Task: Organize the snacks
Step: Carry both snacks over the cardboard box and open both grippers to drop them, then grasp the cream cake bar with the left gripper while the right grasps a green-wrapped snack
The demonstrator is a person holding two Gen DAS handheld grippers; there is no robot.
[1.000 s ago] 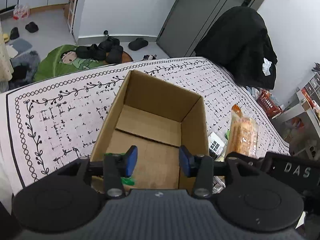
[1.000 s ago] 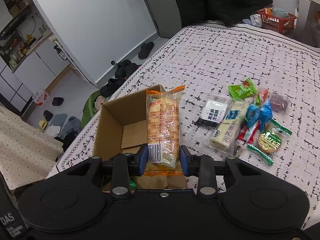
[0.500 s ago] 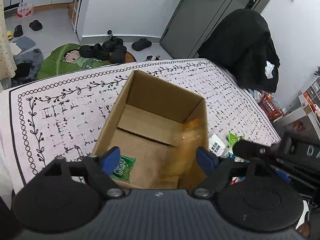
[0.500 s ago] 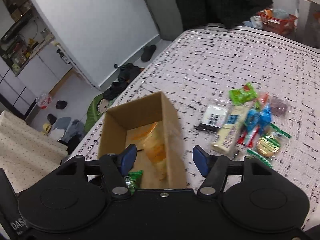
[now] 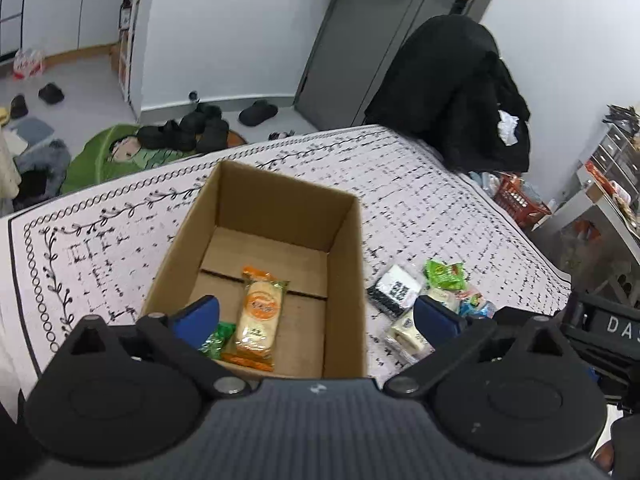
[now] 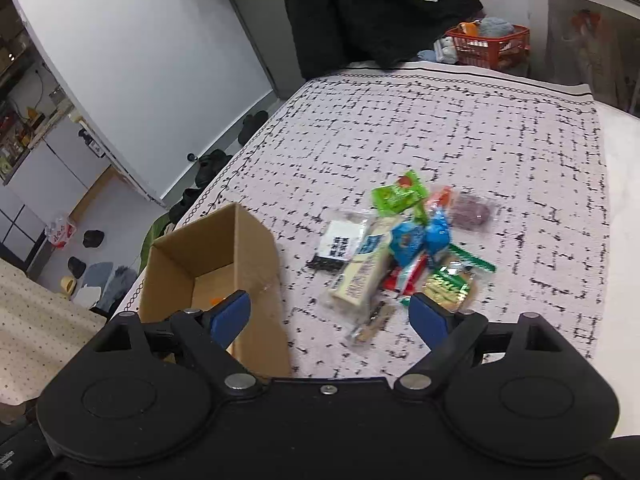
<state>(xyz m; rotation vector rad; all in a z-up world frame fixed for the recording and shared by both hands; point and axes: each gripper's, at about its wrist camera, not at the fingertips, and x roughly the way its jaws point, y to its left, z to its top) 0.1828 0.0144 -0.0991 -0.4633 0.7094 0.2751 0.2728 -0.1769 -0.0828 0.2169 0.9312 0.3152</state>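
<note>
An open cardboard box [image 5: 344,264] [image 6: 256,248] stands on the patterned cloth. On its floor lie an orange bread packet [image 5: 259,314] and a small green packet [image 5: 216,340]. My left gripper [image 5: 316,316] hovers over the box's near edge, its jaws still opening, nothing between them. My right gripper [image 6: 330,314] hangs just right of the box with its jaws opening and empty. Ahead of it a heap of snack packets [image 6: 404,248] [image 5: 424,304] lies on the cloth: a cream bar [image 6: 360,276], a green bag [image 6: 396,196], blue packets, a black-and-white packet [image 6: 338,246].
The cloth-covered table [image 6: 460,128] ends in a black-lined border at the far side. A dark coat on a chair [image 5: 452,92] and a red basket [image 6: 488,44] stand beyond it. Shoes and a green mat [image 5: 120,152] lie on the floor.
My right gripper opened and let go of the orange bread packet, which dropped into the box, then swung right toward the snack heap. My left gripper opened wide, baring the green packet in the box.
</note>
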